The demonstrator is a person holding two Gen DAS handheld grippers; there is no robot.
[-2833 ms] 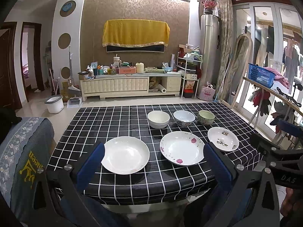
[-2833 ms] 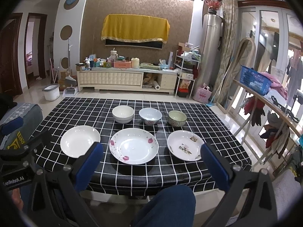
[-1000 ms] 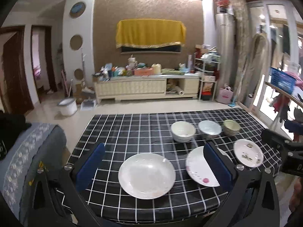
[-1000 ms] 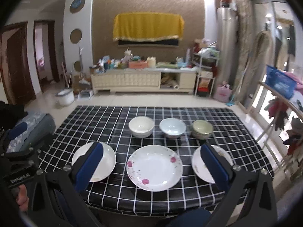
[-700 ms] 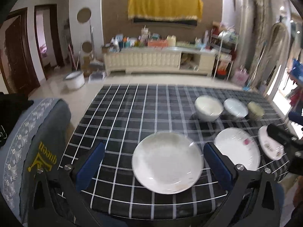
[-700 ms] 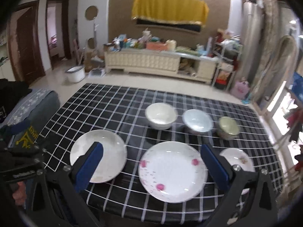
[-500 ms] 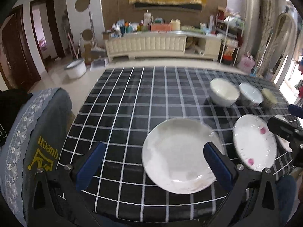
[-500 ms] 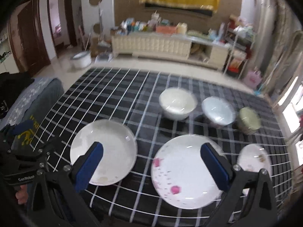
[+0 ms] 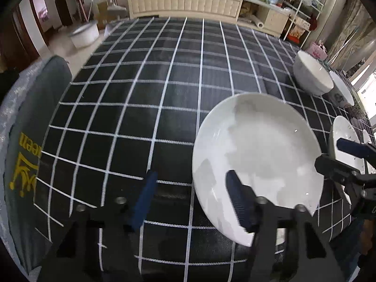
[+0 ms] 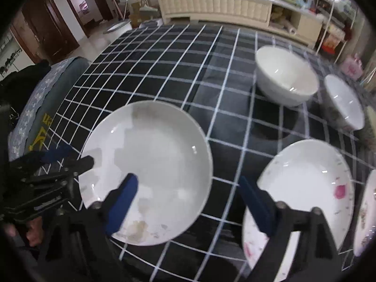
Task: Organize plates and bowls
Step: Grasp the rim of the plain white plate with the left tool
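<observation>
A plain white plate (image 9: 256, 155) (image 10: 150, 164) lies on the black checked tablecloth (image 9: 141, 89) near the front edge. My left gripper (image 9: 190, 183) is open, straddling the plate's left rim, with one finger over the plate. My right gripper (image 10: 188, 188) is open just above the plate's right rim. A pink-flowered plate (image 10: 303, 188) lies to the right, and a third plate (image 10: 366, 211) at the far right. A white bowl (image 10: 285, 75), a second bowl (image 10: 343, 101) and a greenish bowl (image 10: 371, 115) stand behind them.
A grey cushioned seat (image 9: 21, 122) stands at the table's left edge. The left gripper shows in the right wrist view (image 10: 58, 159), the right gripper in the left wrist view (image 9: 347, 155). A cluttered sideboard (image 9: 188, 2) stands against the far wall.
Both grippers have moved forward and down over the table toward the plain white plate. Their jaws are narrower than before but still open.
</observation>
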